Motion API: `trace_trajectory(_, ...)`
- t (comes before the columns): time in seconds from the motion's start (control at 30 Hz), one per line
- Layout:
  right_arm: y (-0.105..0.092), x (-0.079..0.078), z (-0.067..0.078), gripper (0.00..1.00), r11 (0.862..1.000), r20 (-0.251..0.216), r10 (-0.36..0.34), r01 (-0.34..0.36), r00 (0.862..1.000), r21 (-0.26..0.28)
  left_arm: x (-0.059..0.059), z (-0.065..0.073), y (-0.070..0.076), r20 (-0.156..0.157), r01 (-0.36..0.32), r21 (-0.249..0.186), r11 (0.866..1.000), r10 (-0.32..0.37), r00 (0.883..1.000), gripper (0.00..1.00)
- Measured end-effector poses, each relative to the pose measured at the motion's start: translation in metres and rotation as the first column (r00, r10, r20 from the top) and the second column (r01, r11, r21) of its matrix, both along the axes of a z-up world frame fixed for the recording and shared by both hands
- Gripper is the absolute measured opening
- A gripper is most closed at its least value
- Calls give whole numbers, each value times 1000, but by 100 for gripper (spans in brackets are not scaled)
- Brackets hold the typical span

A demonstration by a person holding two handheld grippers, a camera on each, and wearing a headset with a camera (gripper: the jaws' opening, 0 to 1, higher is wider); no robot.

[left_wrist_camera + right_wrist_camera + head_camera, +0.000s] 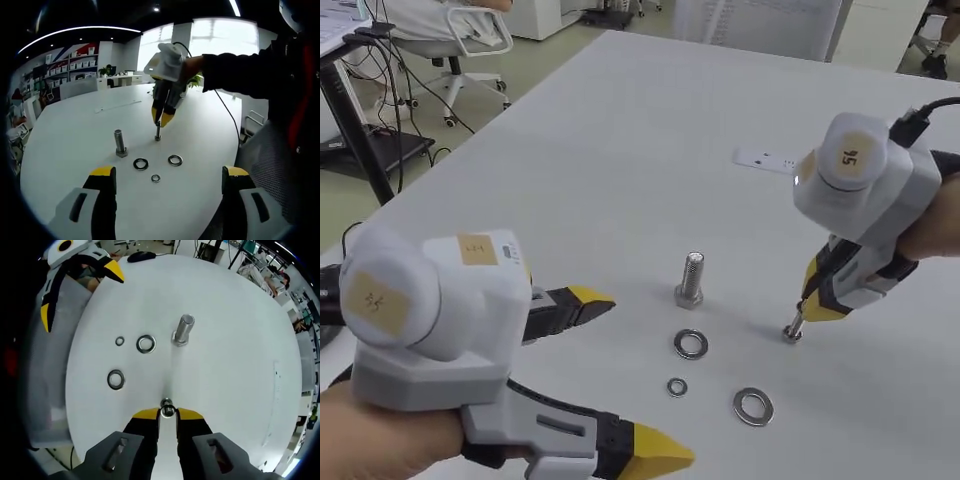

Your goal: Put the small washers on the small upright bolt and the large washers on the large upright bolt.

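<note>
The large bolt [690,280] stands upright mid-table, and the small bolt [792,330] stands to its right. My right gripper [810,308] hangs over the small bolt. In the right gripper view its narrow-set jaws pinch a small washer [167,409] at the bolt's top. Two large washers [691,344] [753,406] and one small washer [677,386] lie flat in front of the bolts. My left gripper [630,380] hovers open and holds nothing, nearer than the washers. The same washers [141,163] [175,160] [155,178] lie beyond its tips [169,175].
A white label strip [765,159] lies on the table behind the right gripper. The white table [620,150] ends at its left edge, with office chairs and a cabled desk beyond it. A person's dark sleeve [240,65] reaches in from the right.
</note>
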State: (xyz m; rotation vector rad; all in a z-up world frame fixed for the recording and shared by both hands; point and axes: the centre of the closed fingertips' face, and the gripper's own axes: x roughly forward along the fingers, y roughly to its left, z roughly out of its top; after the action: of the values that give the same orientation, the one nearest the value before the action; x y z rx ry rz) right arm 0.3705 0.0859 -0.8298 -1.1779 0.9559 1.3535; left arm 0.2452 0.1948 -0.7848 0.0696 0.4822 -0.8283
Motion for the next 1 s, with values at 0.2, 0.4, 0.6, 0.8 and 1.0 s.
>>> trace_trajectory(0.2,-1,-1,-9,14,1000,-18,-8,8,1000,-11,0,0,0,0,0,1,1000,0,1000,87)
trace_trajectory(0.4,-2,0,-24,14,1000,-41,-20,19,999,-16,0,0,0,-3,-1,-1,1000,1,1000,87)
trace_trajectory(0.6,-3,-1,-32,14,999,-49,-22,21,999,-25,0,0,1,-4,-3,1,1000,3,1000,87)
trace_trajectory(0.8,-3,0,-41,14,999,-54,-24,22,998,-26,0,-1,2,-5,-5,0,1000,5,1000,87)
trace_trajectory(1.0,-3,-2,-40,14,1000,-59,-24,23,998,-18,0,-1,2,-6,-6,1,1000,6,1000,87)
